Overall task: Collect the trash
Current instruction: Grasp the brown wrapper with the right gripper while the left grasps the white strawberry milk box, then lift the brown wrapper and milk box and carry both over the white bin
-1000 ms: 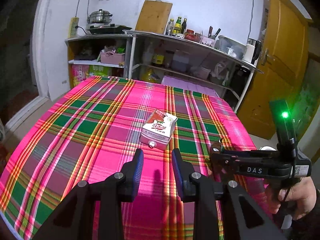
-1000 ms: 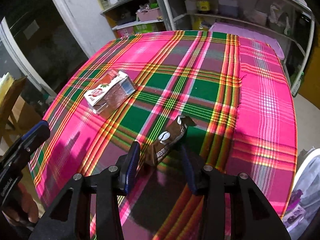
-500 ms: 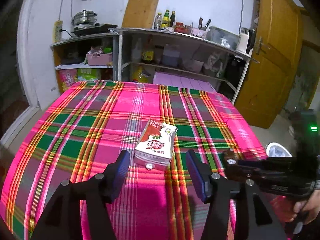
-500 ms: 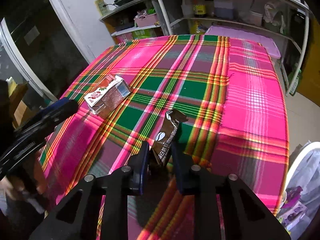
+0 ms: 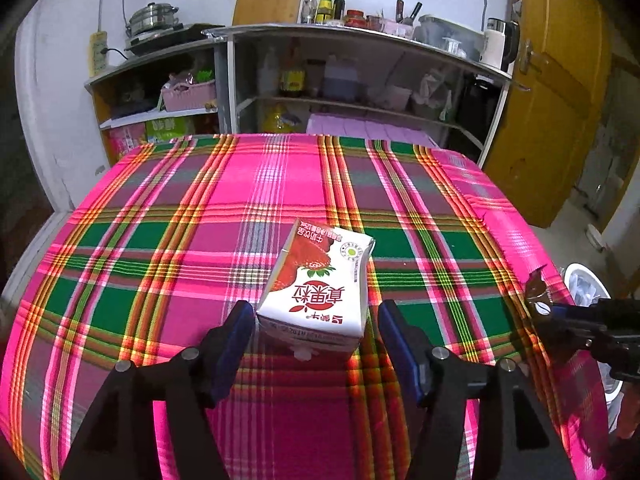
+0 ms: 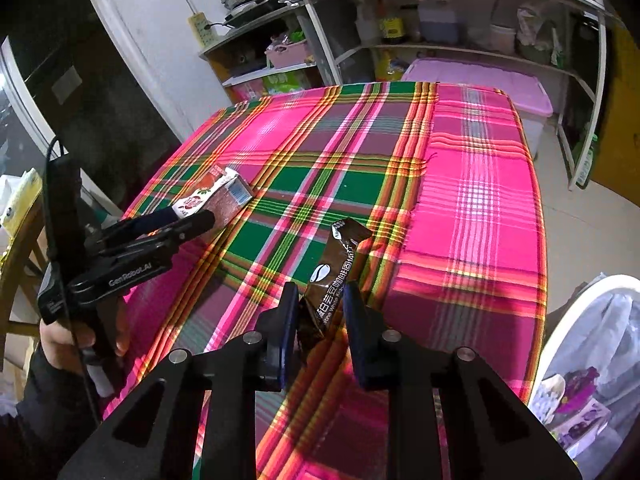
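Observation:
A white strawberry milk carton point(image 5: 320, 292) lies flat on the plaid tablecloth point(image 5: 256, 184). My left gripper point(image 5: 316, 322) straddles its near end, jaws opening, with a small gap between the pads and the carton's sides. My right gripper point(image 6: 320, 304) is shut on the lower end of a brown coffee sachet point(image 6: 336, 264), which stands up above the cloth. In the right wrist view the carton point(image 6: 216, 192) and the left gripper point(image 6: 192, 218) sit at the left. In the left wrist view the right gripper point(image 5: 554, 314) shows at the right edge with the sachet point(image 5: 536, 292).
A white bin point(image 6: 592, 364) lined with a bag stands on the floor off the table's right edge, also the bin point(image 5: 584, 284) in the left wrist view. Metal shelves point(image 5: 360, 64) and a lilac storage box point(image 6: 480, 76) lie beyond the far edge. A yellow door point(image 5: 552, 92) is at right.
My left gripper moved forward and down to the carton and spread its jaws around it. My right gripper closed on the sachet and raised it off the cloth.

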Tool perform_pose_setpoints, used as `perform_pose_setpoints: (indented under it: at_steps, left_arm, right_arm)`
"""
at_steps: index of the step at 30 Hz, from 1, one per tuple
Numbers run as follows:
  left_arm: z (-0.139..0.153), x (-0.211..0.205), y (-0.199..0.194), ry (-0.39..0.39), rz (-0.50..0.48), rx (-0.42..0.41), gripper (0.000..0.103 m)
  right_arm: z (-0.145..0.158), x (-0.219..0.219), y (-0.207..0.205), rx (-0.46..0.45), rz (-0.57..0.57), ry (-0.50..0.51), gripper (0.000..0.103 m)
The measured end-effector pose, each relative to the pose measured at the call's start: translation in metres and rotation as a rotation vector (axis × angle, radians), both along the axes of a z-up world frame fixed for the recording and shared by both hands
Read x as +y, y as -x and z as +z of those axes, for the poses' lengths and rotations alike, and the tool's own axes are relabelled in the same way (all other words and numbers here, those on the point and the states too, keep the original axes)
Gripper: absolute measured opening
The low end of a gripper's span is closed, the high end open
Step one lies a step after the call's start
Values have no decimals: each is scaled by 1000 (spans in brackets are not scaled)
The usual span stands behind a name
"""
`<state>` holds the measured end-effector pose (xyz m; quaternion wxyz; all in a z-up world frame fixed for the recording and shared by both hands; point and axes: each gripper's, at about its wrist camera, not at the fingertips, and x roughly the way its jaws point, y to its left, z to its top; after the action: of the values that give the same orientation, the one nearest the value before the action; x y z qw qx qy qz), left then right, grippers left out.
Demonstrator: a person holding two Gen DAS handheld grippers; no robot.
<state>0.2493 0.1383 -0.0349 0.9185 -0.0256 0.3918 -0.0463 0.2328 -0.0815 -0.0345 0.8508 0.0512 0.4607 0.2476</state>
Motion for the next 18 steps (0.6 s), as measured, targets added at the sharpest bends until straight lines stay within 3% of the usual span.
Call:
perform_pose_setpoints:
  at_steps: [2, 9, 18]
  left_arm:
    - [-1, 1, -2, 6, 8, 10, 55]
    - [8, -4, 12, 31, 20, -19, 54]
    - [35, -46, 61, 77, -38, -95, 54]
  right_arm:
    - [1, -3, 1, -2, -3, -3, 24]
    - [10, -17, 12, -35, -20, -1, 24]
    - [25, -44, 41, -80, -51, -2, 24]
